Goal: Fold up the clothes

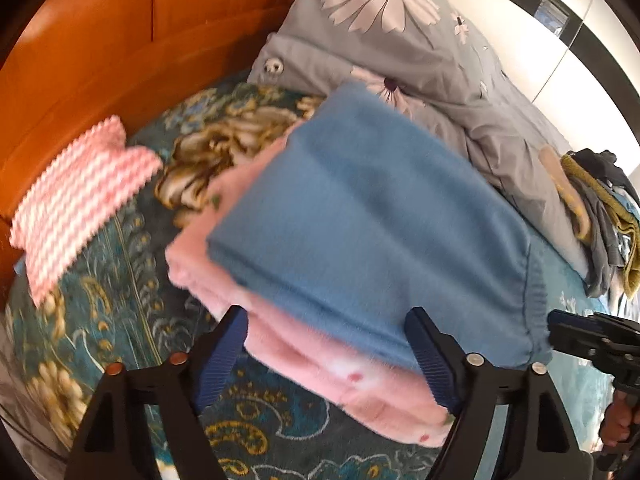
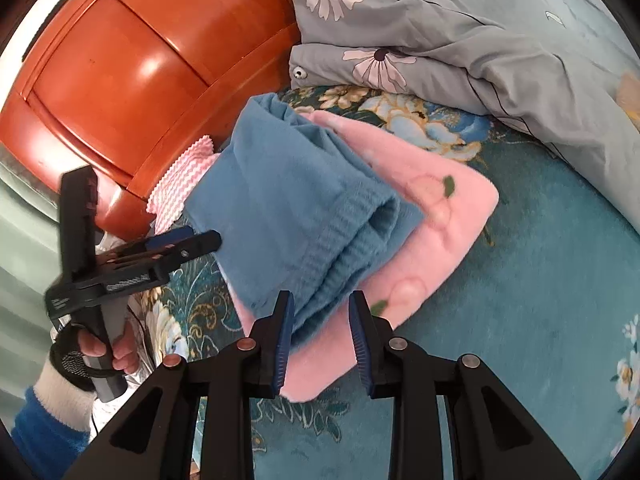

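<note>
Left wrist view: the left gripper [image 1: 326, 350] is spread wide, its fingers flanking the near edge of a folded pink garment [image 1: 320, 380] on the teal floral bedspread [image 1: 120, 300]. A folded blue garment [image 1: 372, 216] lies on top. The right gripper [image 1: 560, 330] shows at the blue garment's right edge — its spread cannot be told here.

Right wrist view: the right gripper [image 2: 322, 338] stands parted around the stack's near corner, pinching nothing, while the left gripper [image 2: 200, 238] sits beside the blue garment [image 2: 296, 204] — pink garment [image 2: 440, 236] beneath.
</note>
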A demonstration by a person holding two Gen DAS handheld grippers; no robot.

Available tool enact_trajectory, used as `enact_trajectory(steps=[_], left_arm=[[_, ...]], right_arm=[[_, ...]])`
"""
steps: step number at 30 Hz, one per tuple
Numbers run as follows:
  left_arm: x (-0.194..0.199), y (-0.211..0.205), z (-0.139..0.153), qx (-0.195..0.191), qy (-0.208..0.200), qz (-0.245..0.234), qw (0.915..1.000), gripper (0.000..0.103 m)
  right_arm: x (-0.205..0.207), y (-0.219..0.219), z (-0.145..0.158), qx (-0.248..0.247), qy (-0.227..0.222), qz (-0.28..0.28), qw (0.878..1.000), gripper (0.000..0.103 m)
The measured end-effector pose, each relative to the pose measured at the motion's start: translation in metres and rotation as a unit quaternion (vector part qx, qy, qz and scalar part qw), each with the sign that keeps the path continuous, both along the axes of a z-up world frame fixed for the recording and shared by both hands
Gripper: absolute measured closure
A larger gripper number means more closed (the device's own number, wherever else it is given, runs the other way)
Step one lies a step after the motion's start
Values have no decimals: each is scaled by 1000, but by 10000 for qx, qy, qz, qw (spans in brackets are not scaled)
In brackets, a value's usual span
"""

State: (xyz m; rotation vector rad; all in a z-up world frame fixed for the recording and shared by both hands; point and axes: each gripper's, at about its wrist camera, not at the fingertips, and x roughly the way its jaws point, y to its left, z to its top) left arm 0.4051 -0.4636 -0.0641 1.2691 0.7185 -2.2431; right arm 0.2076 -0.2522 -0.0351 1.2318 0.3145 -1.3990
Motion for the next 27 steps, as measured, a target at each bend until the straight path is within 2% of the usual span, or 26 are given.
enact_trajectory(steps=[3, 10, 14, 19, 24, 27], left_arm=[[9, 2, -9, 170, 111, 53, 9998, 2], [16, 7, -25, 462, 242, 180, 9985, 0], [19, 12, -29, 405, 186, 334, 9984, 0], [25, 17, -25, 90, 109, 607, 9981, 0], [28, 18, -27, -249, -124, 643, 9975, 0], [29, 19, -25, -370, -114, 706, 9968, 0]], right_arm=[[6, 4, 1, 46, 57, 34, 10000, 74], [21, 10, -5, 139, 28, 135, 9998, 71], [30, 9, -9, 170, 51, 230, 9996, 69], [37, 9, -17, 285, 84, 279, 9992, 69], [45, 7, -27, 444, 90, 323, 9984, 69], [50, 6, -31, 518, 96, 363, 9980, 69]])
